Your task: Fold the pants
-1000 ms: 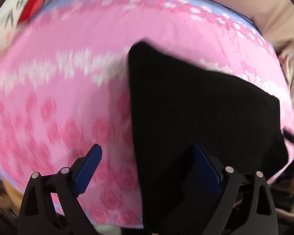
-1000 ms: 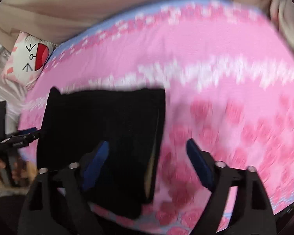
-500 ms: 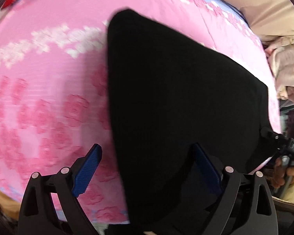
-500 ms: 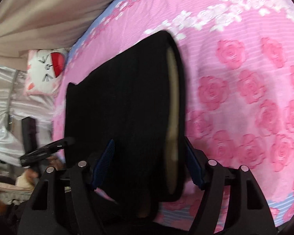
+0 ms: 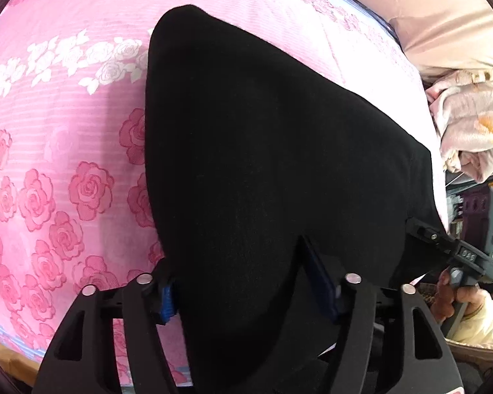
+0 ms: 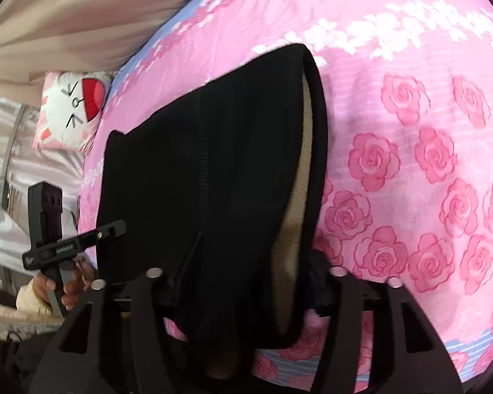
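Black pants (image 5: 263, 147), folded into a wide slab, lie on a pink rose bedspread (image 5: 65, 131). My left gripper (image 5: 243, 285) sits at their near left corner, jaws closing, black cloth bunched between the blue pads (image 5: 166, 298). In the right wrist view the pants (image 6: 213, 180) show a tan lining (image 6: 299, 213) along their right edge. My right gripper (image 6: 243, 282) is over the near right corner, jaws closing, its pads buried in the cloth. Each view also catches the other gripper at the pants' far side: the right one (image 5: 450, 249) and the left one (image 6: 65, 243).
A white cat-face cushion (image 6: 72, 111) lies off the bed's far left corner beside beige curtains (image 6: 65, 16). A pale bundle of cloth (image 5: 470, 124) sits beyond the bed's right side. The bedspread (image 6: 410, 131) stretches bare to the right of the pants.
Both grippers dropped and tilted down onto the near edge of the pants. Their jaws narrowed from wide apart to pinching the black cloth.
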`<move>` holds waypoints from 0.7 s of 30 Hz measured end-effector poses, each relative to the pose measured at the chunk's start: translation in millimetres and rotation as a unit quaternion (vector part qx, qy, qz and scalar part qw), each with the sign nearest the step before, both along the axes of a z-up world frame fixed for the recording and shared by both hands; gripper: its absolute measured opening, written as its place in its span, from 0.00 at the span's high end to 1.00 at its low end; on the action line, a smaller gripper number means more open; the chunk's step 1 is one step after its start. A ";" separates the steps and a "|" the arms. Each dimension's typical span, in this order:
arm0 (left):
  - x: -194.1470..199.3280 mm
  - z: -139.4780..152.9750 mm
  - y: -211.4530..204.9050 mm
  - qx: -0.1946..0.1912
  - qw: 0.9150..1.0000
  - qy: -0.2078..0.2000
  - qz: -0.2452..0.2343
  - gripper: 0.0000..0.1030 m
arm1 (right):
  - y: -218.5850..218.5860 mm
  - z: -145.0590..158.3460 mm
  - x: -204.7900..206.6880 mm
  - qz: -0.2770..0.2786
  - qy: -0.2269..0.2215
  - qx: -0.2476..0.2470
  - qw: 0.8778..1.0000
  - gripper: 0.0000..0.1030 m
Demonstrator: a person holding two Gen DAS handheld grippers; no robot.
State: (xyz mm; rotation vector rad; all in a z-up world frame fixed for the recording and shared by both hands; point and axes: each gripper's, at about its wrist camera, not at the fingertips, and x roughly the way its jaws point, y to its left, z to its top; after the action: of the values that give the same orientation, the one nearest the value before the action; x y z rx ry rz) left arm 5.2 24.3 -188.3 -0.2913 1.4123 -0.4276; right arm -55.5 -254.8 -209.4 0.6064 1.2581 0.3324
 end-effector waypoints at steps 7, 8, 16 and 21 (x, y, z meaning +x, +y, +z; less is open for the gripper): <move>-1.9 8.6 1.3 -0.017 1.000 -0.009 0.002 0.63 | 0.0 13.1 -5.7 -0.006 -0.014 -0.003 1.000 0.65; -2.7 9.3 2.6 -0.018 1.000 -0.008 0.002 0.64 | 0.0 16.7 -6.3 -0.008 -0.015 0.002 1.000 0.66; -4.8 11.8 7.7 -0.025 1.000 -0.008 -0.004 0.58 | -7.9 12.3 -9.2 -0.005 -0.003 0.007 1.000 0.61; 1.3 -2.7 0.0 0.017 1.000 -0.001 0.012 0.24 | -1.2 -2.7 -3.3 -0.014 -0.005 -0.016 1.000 0.40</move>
State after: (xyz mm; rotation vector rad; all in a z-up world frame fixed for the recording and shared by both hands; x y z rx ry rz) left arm 6.5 24.2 -191.0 -0.2789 1.4108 -0.3844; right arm -58.8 -256.1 -212.0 0.5936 1.2426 0.2899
